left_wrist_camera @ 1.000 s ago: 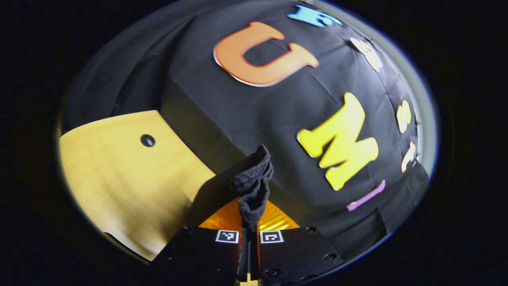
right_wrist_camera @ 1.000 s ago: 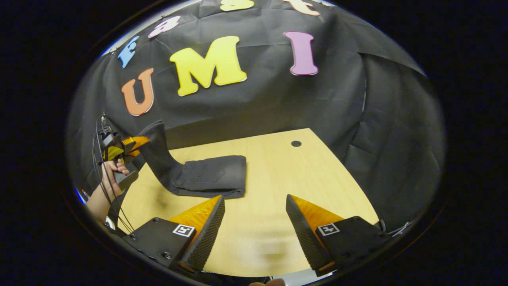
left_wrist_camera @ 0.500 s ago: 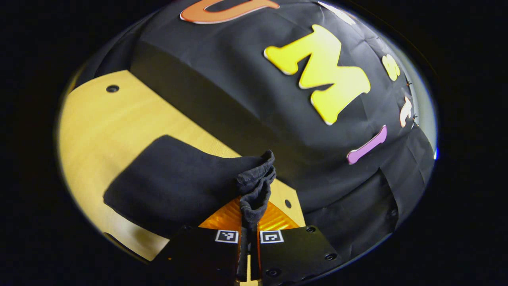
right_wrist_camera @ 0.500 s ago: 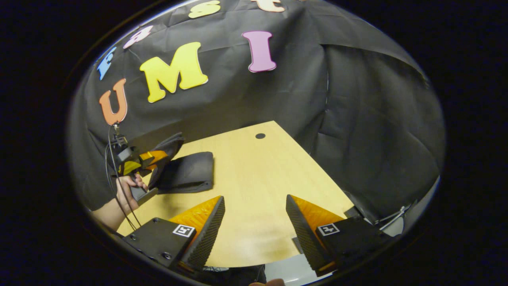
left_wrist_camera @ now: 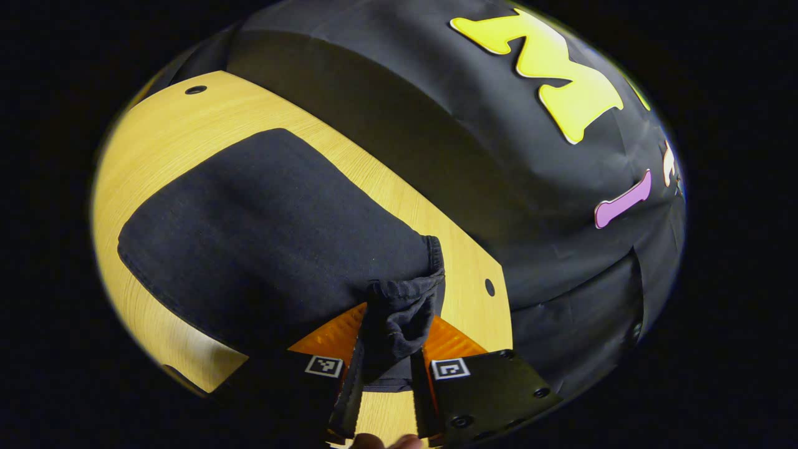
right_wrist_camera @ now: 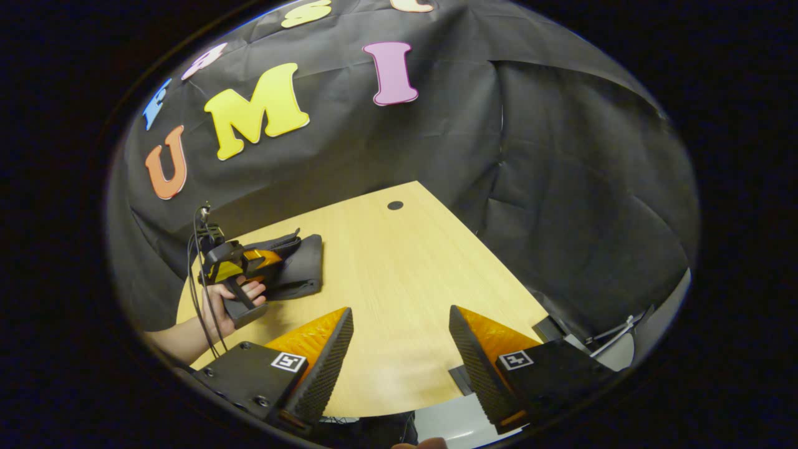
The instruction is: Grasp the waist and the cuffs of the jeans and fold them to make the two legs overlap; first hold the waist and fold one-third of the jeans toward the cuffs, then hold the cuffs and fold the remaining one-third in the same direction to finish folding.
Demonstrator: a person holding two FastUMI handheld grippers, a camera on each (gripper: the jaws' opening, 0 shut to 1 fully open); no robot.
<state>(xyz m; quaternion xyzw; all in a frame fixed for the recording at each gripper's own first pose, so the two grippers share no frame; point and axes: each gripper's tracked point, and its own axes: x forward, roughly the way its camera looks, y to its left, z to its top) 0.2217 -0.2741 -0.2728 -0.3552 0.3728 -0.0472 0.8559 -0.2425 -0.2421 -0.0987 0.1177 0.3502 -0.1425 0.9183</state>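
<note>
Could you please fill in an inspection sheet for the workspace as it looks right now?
Surface: pale wooden table with small round holes.
Job's things: dark jeans lying folded in a flat stack on the table, cuff bunched between the left tongs' fingers.
Clutter: nothing seen.
Grippers: left tongs low over the stack, jaws slightly apart, cuff between them; whether they press it, cannot tell. Right tongs open and empty, above the near table edge. A hand holds the left tongs.
Cables: thin black wires loop from the left tongs past the hand.
Surroundings: black cloth wall behind and beside the table.
</note>
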